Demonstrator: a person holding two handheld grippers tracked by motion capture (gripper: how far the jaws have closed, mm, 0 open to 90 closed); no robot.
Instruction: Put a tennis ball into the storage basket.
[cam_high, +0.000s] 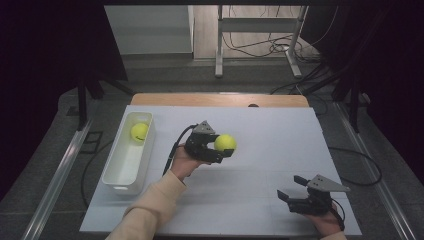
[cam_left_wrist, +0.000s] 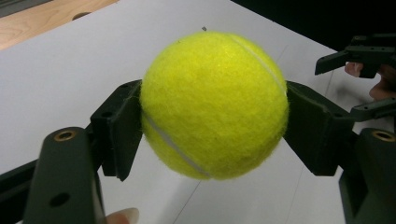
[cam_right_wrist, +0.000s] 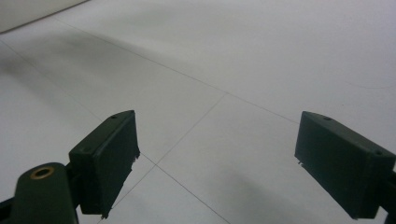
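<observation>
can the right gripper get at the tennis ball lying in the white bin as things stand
Probably not easily. The right gripper, jaws open and empty, sits at the near right, while the white bin with that ball lies far left, beyond the left gripper and its own held ball.

The ball (cam_left_wrist: 214, 105) in the left hand-held gripper (cam_high: 216, 146) is bright yellow-green felt, crossed by a thin curved white seam. A second ball (cam_high: 139, 131) of the same yellow lies in a white bin (cam_high: 116, 178). Both hand-held grippers are black, each topped by a grey plate; the right hand-held gripper (cam_high: 291, 187) shows brass-coloured eyelets. The desk (cam_high: 280, 130) is pale grey-white with faint thin lines, its far edge light wood. The sleeve (cam_high: 150, 210) is beige.
</observation>
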